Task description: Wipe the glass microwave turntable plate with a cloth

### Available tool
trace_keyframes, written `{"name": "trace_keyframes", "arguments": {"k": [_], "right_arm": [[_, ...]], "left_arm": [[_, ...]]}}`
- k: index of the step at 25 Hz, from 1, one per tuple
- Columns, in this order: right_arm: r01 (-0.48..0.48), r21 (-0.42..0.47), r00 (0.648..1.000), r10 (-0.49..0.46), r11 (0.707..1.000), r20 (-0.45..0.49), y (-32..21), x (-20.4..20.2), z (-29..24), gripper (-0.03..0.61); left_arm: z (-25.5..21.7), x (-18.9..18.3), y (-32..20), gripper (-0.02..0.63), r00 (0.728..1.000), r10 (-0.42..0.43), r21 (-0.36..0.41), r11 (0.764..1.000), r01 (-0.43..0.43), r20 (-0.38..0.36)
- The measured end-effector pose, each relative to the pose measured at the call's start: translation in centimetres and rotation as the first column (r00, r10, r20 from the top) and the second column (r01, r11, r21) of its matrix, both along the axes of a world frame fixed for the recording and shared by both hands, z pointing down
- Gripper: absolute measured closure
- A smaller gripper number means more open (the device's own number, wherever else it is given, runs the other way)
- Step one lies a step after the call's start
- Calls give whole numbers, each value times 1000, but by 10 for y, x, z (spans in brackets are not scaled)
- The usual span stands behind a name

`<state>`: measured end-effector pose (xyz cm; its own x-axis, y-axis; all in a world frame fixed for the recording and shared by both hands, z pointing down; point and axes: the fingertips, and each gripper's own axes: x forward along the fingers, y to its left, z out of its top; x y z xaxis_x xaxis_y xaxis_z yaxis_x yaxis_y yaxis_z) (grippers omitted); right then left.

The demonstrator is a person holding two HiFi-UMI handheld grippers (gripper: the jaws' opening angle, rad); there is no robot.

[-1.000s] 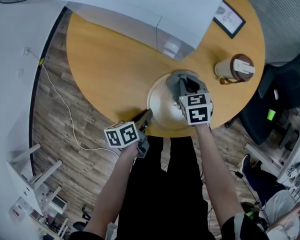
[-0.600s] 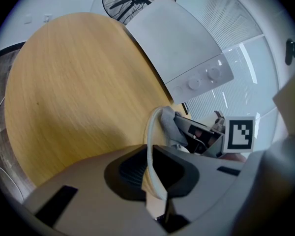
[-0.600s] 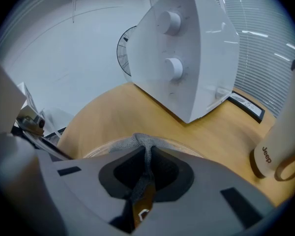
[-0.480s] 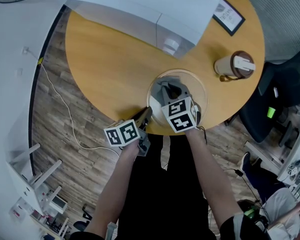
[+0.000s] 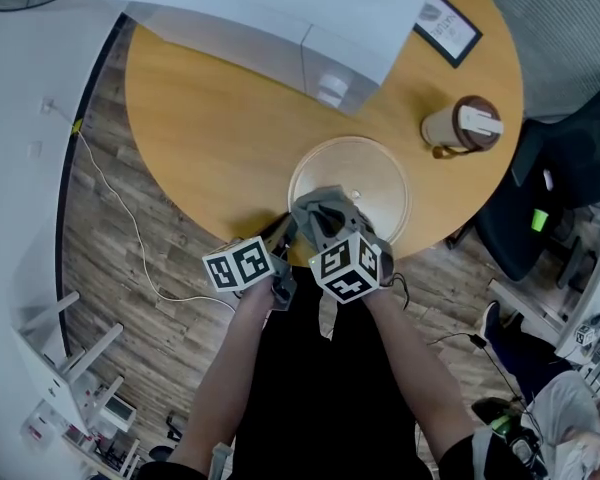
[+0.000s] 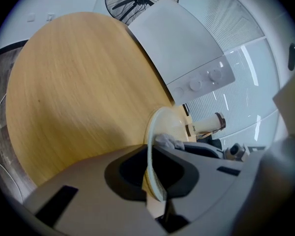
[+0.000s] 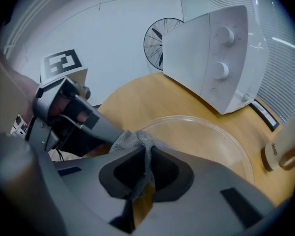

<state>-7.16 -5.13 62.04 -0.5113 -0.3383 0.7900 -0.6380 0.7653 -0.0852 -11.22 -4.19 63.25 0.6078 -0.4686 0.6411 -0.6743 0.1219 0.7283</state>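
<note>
Left gripper [image 5: 283, 234] clamped on the plate [image 5: 370, 173] at its near rim. Right gripper [image 5: 327, 223], clamped on the cloth [image 5: 318, 211], sits just beside it. Most of the plate lies ahead and to its right.

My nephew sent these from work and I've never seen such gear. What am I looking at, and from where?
No robot here: a person holds a tool with a two-fingered claw in each hand. The overhead picture comes from a camera on their head; the other two from cameras riding on each tool. On the round wooden table stand a white microwave, a lidded cup and a glass turntable plate. The left claw is clamped on the plate's near rim. The right claw pinches a grey cloth that lies on the plate's near edge.
</note>
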Motion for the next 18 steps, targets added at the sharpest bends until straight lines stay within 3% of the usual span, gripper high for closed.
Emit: {"name": "trace_keyframes", "arguments": {"k": [10, 18], "right_arm": [[38, -37, 999, -38, 999, 1, 65, 37, 4, 537], [-96, -35, 995, 96, 995, -4, 62, 110, 7, 531]], "left_arm": [[0, 0, -1, 588, 1000, 4, -9, 1000, -4, -8], [0, 1, -1, 588, 1000, 25, -7, 1000, -25, -6]]}}
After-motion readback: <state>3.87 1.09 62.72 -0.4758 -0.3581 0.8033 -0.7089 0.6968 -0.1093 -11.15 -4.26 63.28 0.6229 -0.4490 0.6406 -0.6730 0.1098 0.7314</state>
